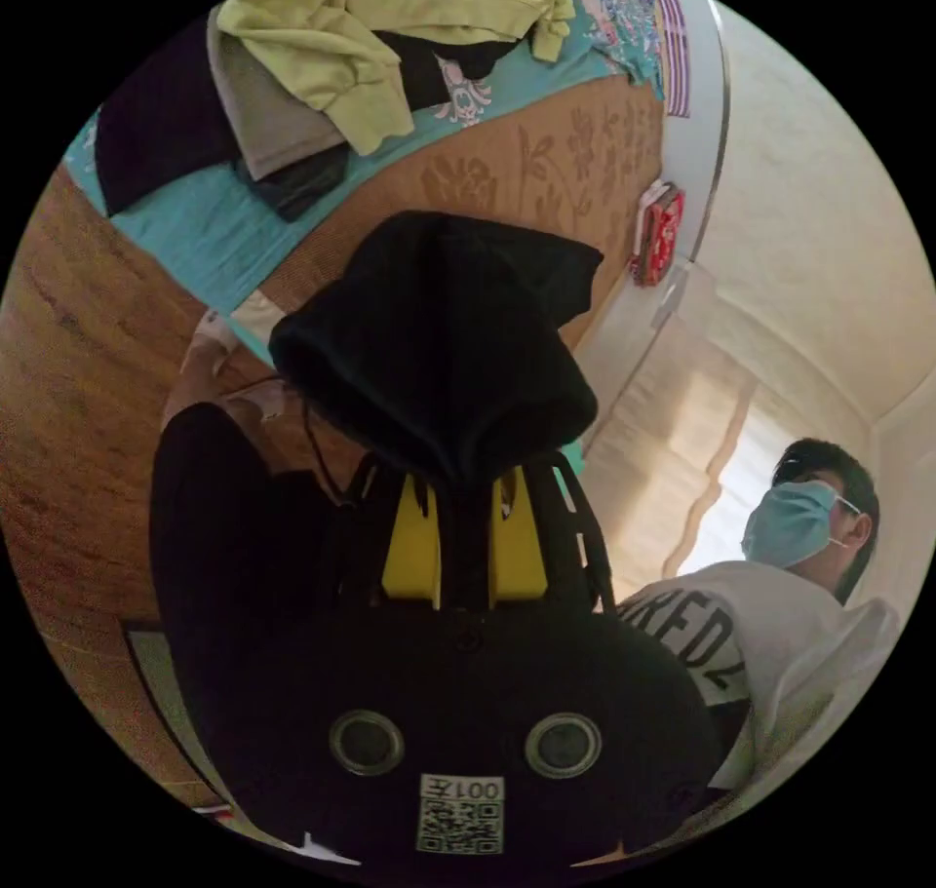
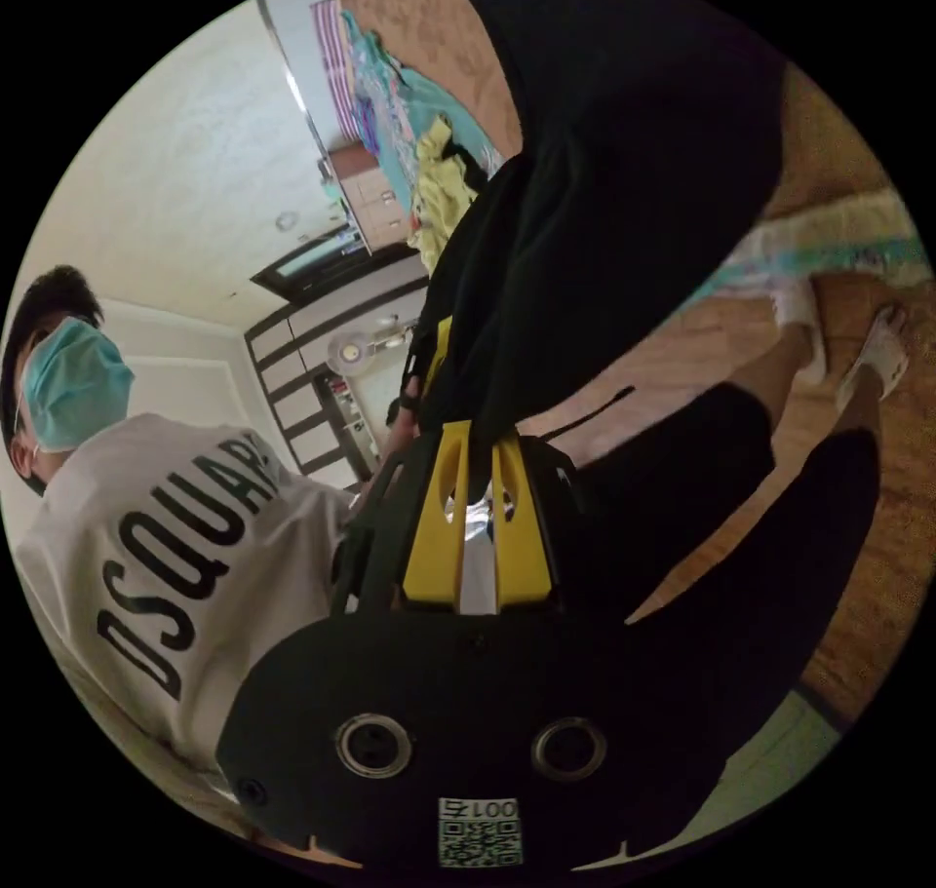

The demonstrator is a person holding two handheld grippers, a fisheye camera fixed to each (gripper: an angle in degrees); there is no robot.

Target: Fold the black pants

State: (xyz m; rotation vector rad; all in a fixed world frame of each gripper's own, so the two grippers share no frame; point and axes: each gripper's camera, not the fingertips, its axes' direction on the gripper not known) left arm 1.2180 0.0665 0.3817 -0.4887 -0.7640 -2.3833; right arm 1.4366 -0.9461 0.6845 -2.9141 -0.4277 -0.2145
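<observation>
Yellow jaws of left gripper [image 1: 464, 498] are clenched on a bunch of the black pants [image 1: 439, 342], held in the air above the wood floor [image 1: 68, 391]. Right gripper [image 2: 480, 459] likewise pinches the pants, w/ cloth hanging across from it toward the bed [image 1: 185, 235]. Pants span btwn both grippers, neither nearer; the bed w/ the clothes pile [image 1: 322, 59] lies beyond, prob. the surface to lay them on.

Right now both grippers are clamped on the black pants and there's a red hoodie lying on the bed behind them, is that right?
Nearly. The hoodie on the bed is yellow-green, not red, as the left gripper view shows. The rest holds: the left gripper and the right gripper are each clamped on the black pants.
</observation>
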